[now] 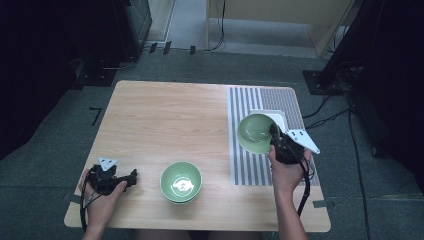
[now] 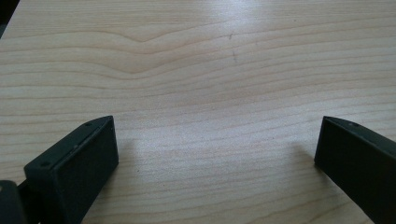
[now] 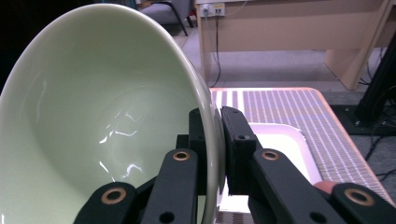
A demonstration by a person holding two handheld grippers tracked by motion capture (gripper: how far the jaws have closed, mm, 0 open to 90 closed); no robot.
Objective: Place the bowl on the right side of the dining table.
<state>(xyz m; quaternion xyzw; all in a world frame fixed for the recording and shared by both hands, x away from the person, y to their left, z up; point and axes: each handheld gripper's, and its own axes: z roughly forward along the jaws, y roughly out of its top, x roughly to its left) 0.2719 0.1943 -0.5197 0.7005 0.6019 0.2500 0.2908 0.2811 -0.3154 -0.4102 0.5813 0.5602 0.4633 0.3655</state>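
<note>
Nearest the person, at seven o'clock on the wooden table (image 1: 165, 115), the left gripper (image 1: 131, 179) rests idle, jaws spread wide over bare wood, gripping nothing. At six o'clock sits a stack of green bowls (image 1: 181, 182), mouth up, likely the destination. Farther off, at three o'clock above the striped mat (image 1: 250, 100), the right gripper (image 3: 212, 140) pinches the rim of another green bowl (image 3: 107, 126), jaws nearly closed across its wall. This bowl hangs tilted, mouth toward nine o'clock, over a white tray (image 3: 280, 140).

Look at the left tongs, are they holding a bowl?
No, the left tongs stand wide open over the bare wooden table, with nothing between them.
</note>
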